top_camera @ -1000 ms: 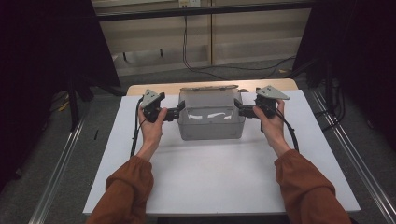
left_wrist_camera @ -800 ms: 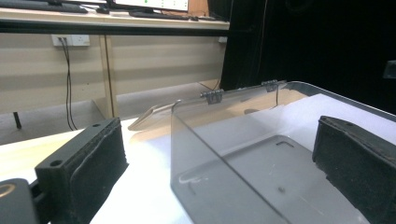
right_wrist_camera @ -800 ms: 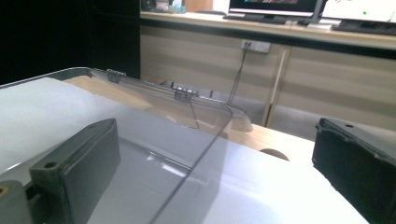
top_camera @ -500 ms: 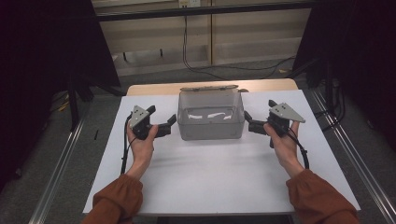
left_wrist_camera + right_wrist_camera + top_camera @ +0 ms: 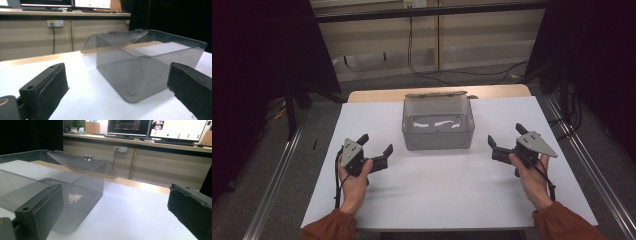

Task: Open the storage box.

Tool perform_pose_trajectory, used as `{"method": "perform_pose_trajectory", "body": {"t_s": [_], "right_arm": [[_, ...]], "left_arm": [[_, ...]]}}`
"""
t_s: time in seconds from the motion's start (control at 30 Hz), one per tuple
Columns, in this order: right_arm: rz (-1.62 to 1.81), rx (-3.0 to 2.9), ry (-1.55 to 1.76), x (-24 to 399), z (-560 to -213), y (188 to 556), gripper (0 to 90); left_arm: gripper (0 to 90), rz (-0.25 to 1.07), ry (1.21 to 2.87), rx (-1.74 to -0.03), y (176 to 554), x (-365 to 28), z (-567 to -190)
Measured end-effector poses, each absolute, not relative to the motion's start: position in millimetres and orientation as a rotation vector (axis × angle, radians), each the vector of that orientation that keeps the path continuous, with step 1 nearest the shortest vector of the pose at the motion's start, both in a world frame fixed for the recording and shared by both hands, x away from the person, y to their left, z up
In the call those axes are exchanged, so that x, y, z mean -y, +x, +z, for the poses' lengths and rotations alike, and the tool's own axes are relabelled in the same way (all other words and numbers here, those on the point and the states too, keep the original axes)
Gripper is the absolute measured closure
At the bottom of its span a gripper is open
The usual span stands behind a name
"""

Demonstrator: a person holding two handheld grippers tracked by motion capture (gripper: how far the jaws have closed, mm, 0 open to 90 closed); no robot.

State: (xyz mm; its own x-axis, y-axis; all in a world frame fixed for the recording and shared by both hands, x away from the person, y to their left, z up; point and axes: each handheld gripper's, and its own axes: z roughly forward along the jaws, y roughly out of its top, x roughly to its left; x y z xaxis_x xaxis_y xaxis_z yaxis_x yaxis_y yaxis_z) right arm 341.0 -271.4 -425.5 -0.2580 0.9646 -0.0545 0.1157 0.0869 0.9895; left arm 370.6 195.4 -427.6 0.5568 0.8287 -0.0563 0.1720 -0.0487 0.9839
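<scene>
Although nothing grips it, the clear plastic box [image 5: 438,122] sits squarely in the upper middle of the high view, on the white table [image 5: 437,200], with its hinged lid [image 5: 435,94] swung back past the far rim and its inside apparently empty apart from reflections. Judging by that, the placing and opening of the box look done, and what is left, if anything, would be a new step such as filling or closing it. Lower left of the box, well apart from it, the left gripper [image 5: 374,150] rests in the person's hand with its jaws spread wide and nothing between them; its own view shows the box wall [image 5: 140,75] ahead between the two pads. Lower right, the right gripper [image 5: 504,137] is likewise wide open and empty, pointing toward the box [image 5: 50,192].
</scene>
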Motion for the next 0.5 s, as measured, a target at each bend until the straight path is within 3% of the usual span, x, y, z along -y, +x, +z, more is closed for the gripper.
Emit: {"method": "perform_pose_trajectory", "body": {"t_s": [0.5], "right_arm": [[1.218,-1.454,1.154,301,-440,288,0.0]], "left_arm": [[2.7,0.659,1.532,-0.905,328,-214,-432]]}}
